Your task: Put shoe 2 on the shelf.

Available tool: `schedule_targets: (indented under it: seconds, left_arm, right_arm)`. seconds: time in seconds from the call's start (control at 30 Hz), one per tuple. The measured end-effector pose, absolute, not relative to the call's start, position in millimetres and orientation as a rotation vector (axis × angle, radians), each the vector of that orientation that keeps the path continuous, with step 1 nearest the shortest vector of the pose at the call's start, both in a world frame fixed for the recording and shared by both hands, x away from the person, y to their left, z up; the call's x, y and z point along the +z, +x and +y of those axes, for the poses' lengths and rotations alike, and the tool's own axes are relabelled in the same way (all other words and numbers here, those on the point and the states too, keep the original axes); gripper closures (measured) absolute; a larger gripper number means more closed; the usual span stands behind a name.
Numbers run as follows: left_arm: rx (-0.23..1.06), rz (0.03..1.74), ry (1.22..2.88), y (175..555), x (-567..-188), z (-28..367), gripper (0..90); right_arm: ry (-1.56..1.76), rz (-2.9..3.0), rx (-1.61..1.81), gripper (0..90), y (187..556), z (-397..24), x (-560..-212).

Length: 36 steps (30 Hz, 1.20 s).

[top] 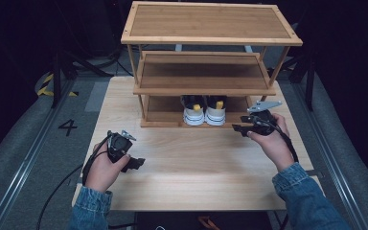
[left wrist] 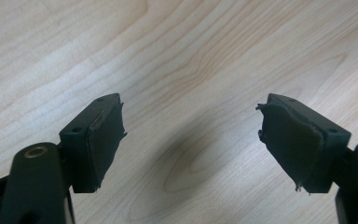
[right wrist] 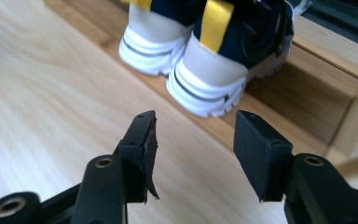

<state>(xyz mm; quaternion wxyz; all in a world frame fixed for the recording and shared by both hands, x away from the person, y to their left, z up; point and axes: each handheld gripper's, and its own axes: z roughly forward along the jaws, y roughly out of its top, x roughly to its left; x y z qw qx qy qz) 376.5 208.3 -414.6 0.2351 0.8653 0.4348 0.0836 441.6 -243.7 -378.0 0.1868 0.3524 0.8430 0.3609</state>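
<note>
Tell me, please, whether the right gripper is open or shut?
Open. In the right gripper view, the right gripper shows its jaws parted with bare table between them, aimed at the shoes.

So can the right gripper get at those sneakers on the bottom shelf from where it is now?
Probably yes. The right gripper is open and aimed at the heels of the sneakers, with bare table between. The middle shelf overhangs them, so it would need a low approach.

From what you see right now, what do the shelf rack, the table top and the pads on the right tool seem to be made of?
Shelf rack: probably bamboo or light wood with a smooth finish, to judge by the fine straight grain.
Table top: pale wood or wood-look laminate; broad wavy grain, slight sheen.
Right tool pads: matte black, perhaps rubber or foam; frayed edges.
</note>
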Motion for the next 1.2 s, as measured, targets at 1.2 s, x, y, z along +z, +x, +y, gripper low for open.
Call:
schedule_targets:
  seconds: [1.2]
  left_arm:
    - [0.249,1.154,2.251,397.5,-418.4,224.5,22.7]
  right_arm:
    - [1.178,2.469,1.084,19.2,408.0,-384.1,-429.6]
